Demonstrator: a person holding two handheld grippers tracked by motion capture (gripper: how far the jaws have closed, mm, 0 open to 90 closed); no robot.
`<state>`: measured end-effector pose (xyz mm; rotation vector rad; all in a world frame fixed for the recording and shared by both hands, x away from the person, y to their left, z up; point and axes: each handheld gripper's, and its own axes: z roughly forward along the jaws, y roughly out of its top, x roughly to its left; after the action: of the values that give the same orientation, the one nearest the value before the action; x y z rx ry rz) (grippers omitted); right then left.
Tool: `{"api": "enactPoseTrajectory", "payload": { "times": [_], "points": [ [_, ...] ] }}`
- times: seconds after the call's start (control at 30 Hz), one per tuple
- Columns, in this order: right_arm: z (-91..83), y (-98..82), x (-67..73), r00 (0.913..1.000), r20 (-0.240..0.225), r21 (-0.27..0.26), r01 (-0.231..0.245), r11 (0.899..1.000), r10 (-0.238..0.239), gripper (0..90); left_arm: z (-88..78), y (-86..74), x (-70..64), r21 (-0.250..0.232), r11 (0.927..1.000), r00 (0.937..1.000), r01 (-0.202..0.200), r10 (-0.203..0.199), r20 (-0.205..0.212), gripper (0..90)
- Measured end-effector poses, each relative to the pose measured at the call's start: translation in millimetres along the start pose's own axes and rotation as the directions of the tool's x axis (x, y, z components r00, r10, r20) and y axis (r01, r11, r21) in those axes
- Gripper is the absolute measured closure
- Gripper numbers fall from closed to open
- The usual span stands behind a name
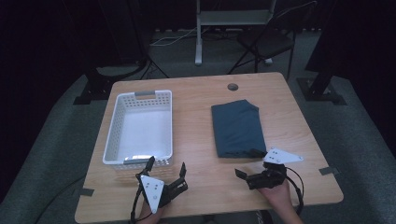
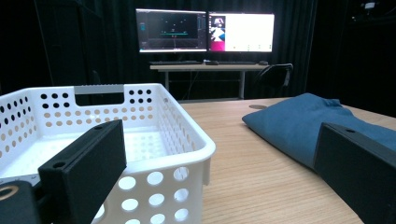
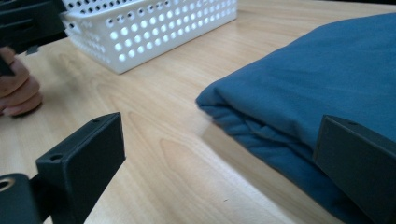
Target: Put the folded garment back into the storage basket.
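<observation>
High view, right gripper (image 1: 250,164): nearest us, at the near edge of the table (image 1: 196,196); we hold it just off the near right corner of the folded blue cloth (image 1: 236,128), its jaws spread and empty, aimed to the left along the cloth's near hem.
High view, left gripper (image 1: 167,166): just in front of the near wall of the white basket (image 1: 112,135), left of the cloth; its jaws stand apart on nothing, waiting, we judge, while the other hand goes for the cloth.
High view, cloth: flat on the wood, right of the basket and well apart from it, folded into a neat rectangle.
Left gripper view, jaws: wide apart at the bottom corners, with the basket (image 2: 163,135) against the left one and the cloth (image 2: 299,123) lying off to the right.
Right gripper view, jaws: spread, the right one just in front of the cloth (image 3: 317,88), whose stacked folded edges face us; we judge this low angle suits sliding one jaw under the fold.
Right gripper view, basket (image 3: 154,28): beyond the cloth's corner, likely where the cloth belongs.
</observation>
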<state>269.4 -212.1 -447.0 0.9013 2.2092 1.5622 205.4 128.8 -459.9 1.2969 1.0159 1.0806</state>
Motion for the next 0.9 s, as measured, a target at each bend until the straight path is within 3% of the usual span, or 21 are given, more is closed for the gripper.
{"api": "enactPoseTrajectory", "payload": {
  "times": [0.33,0.47,0.7,0.9],
  "points": [
    [-0.9,-0.9,4.8,0.9987,-0.05,0.026,0.011,1.0,-0.01,2.2,0.2,0.1,-0.1,0.002,1.0,1.0,0.0,0.0,0.0,4.3],
    [1.3,-1.0,9.0,0.9985,-0.045,0.056,0.033,0.998,-0.031,2.2,0.2,0.0,-0.1,0.001,1.0,1.0,0.001,-0.001,0.0,4.3],
    [-0.9,-0.7,9.2,0.9987,-0.048,0.048,0.023,0.999,-0.02,2.6,0.1,0.1,-0.1,-0.002,1.0,1.0,0.003,-0.003,0.001,4.3],
    [0.5,0.6,14.4,0.998,-0.045,0.062,0.047,0.997,-0.044,2.6,0.1,0.1,0.0,-0.001,1.0,1.0,0.002,-0.002,0.001,4.2]
  ]
}}
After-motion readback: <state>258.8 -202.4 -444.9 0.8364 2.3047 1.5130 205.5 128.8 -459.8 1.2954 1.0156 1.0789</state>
